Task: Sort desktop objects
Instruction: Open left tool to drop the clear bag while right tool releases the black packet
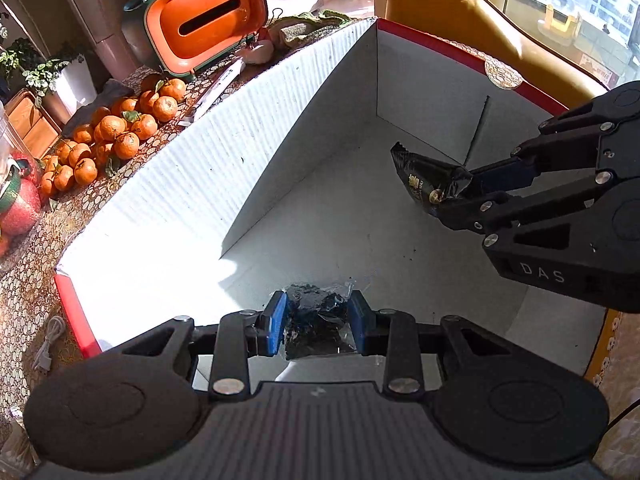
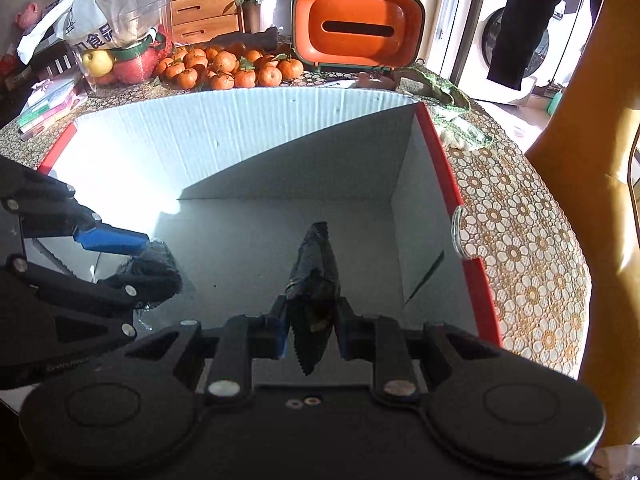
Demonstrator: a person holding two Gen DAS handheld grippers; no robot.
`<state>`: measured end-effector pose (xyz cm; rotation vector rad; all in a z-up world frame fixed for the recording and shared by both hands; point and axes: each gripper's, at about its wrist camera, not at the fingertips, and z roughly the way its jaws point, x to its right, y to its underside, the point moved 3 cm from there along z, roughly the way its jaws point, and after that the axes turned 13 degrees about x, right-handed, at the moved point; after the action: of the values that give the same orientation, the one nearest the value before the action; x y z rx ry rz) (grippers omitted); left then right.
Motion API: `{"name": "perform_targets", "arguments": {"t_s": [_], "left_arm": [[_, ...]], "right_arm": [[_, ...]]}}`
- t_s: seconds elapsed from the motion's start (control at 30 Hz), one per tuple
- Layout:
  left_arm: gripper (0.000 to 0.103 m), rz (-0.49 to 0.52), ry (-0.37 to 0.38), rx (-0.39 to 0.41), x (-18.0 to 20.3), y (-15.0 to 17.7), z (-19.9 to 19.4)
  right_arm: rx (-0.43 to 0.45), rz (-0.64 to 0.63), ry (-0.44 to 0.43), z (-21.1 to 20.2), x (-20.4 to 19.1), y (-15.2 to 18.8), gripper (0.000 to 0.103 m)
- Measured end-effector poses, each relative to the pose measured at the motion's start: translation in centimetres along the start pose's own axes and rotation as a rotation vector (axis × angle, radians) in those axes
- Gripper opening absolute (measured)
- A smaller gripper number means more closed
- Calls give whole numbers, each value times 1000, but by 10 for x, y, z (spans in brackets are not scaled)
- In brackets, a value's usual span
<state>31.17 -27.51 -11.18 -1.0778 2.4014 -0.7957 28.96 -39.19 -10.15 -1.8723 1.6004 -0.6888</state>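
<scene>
There is one white cardboard box (image 2: 280, 140) with red outside, and one orange tissue holder (image 2: 358, 26) behind it. Two dark snack packets are visible, one crumpled clear-and-dark packet (image 1: 318, 320) and one black sachet (image 2: 316, 272), and two black grippers, the left gripper (image 1: 318, 322) and the right gripper (image 2: 314, 322). The tangerines (image 2: 228, 66) lie in one pile of about twenty, too crowded to count exactly.

Home: washing machine (image 2: 508, 40), tangerines (image 2: 228, 68), lace-covered table (image 2: 520, 240).

The left gripper (image 1: 318, 322) points steeply down, its blue pads pressed on something dark. The right gripper (image 2: 312, 322) angles down alongside it, likewise clamped.
</scene>
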Motion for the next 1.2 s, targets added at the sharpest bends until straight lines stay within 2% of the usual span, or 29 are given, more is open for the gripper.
{"name": "perform_targets", "arguments": {"t_s": [0.33, 0.53, 0.6, 0.67, 0.9, 1.2], "left_arm": [[32, 30, 9, -79, 4, 1, 11], [33, 46, 18, -93, 6, 1, 12], [45, 43, 24, -94, 6, 1, 11], [53, 43, 26, -87, 6, 0, 9], [53, 17, 48, -35, 6, -5, -14], [53, 0, 32, 27, 1, -10, -47]], "right_arm": [[-31, -12, -8, 5, -2, 3, 22], [-25, -23, 1, 3, -3, 2, 30], [-22, -20, 4, 3, -1, 2, 31], [-19, -10, 4, 2, 0, 2, 34], [8, 4, -18, -13, 0, -1, 40], [49, -1, -40, -41, -5, -8, 42]]}}
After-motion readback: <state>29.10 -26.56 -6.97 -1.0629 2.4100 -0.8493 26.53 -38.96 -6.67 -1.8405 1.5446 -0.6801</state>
